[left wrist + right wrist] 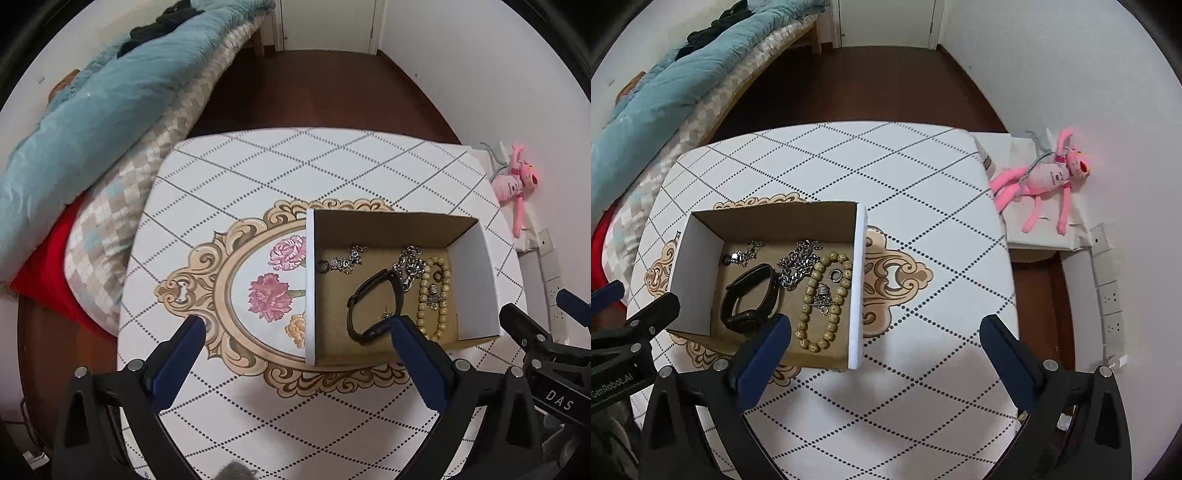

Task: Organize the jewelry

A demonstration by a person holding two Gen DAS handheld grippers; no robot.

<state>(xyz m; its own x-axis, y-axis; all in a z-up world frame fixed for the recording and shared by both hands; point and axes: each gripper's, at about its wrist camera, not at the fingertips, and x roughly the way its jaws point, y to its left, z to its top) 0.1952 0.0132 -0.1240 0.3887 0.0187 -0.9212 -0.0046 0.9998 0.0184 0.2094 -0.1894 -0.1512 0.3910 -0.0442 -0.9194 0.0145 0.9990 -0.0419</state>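
Right wrist view has the whole cardboard box (pixel 768 280) on the worktop (pixel 886 177), and all the jewelry looks to be sitting inside it. Your left gripper (pixel 295 328) and right gripper (pixel 884 328) both hang above with jaws spread wide, holding nothing. I'd go for one piece at a time, come straight down, and keep clear of the box walls. Count, left to right: one small silver chain (pixel 748 253), one black watch (pixel 750 299), one chunky silver chain (pixel 798 264), one bead bracelet (pixel 822 299).
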